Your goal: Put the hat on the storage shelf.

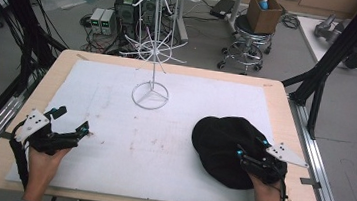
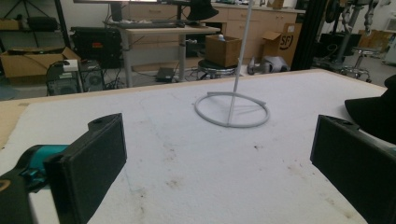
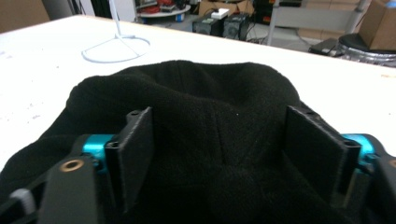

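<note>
The right claw [image 1: 251,147] sits low over 1 black knitted hat [image 1: 222,148], its 2 flat black pads [image 3: 137,151] parted on either side of the soft ribbed fabric, which bulges up between them; whether the pads press on the wool cannot be told. The hat, a rounded, slumped dome of fuzzy knit, lies on the right part of the surface [image 1: 277,98], near the front edge. The left claw [image 1: 71,122] rests well apart at the left, its 2 pads [image 2: 91,170] spread wide with nothing between them. Both work on 1 white foam-like sheet [image 1: 162,144], lightly stained, laid over pale wood. Behind, near the middle of the sheet, stands 1 white wire display rack [image 1: 155,53]: a ring base, a thin upright pole and 2 tiers of radiating hooks.
</note>
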A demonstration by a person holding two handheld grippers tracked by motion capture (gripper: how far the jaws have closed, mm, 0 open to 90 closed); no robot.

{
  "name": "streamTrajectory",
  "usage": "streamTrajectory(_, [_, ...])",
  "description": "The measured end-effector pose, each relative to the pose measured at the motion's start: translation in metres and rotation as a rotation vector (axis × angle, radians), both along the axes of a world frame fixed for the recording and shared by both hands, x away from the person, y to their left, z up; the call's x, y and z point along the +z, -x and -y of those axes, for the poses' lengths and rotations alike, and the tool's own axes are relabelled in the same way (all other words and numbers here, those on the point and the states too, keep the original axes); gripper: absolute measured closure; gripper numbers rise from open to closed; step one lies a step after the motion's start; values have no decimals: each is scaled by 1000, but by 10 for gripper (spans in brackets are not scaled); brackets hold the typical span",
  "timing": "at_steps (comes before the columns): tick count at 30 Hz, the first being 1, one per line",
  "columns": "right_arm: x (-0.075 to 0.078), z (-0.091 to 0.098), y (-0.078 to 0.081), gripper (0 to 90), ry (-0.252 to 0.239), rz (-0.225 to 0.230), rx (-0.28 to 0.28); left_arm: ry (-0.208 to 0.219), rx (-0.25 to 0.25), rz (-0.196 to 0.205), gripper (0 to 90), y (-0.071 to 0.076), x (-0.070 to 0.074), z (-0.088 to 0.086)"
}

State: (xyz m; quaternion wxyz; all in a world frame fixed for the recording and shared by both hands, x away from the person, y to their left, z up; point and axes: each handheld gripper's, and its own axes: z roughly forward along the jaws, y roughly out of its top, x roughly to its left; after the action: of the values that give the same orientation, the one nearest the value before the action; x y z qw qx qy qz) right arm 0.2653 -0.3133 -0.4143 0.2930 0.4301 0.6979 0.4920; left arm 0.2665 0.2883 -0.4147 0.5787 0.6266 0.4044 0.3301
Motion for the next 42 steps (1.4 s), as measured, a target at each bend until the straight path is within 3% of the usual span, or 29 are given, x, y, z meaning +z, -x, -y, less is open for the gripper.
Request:
streamTrajectory(13, [0,-2,-3,555,14,-42,14,-1,-1,-3,39,0,-1,0])
streamTrajectory(19, [0,-2,-3,666,3,-62,12,1,-1,-6,39,-1,-2,0])
streamTrajectory(23, [0,-1,-3,711,-30,-71,-1,5,1,-6,39,0,-2,-1])
streamTrajectory(35, [13,-8,8,747,-25,32,-15,5,-5,-6,39,-1,-2,1])
streamTrajectory(42, [22,-10,13,753,-65,59,0,8,-4,-8,39,-1,-3,0])
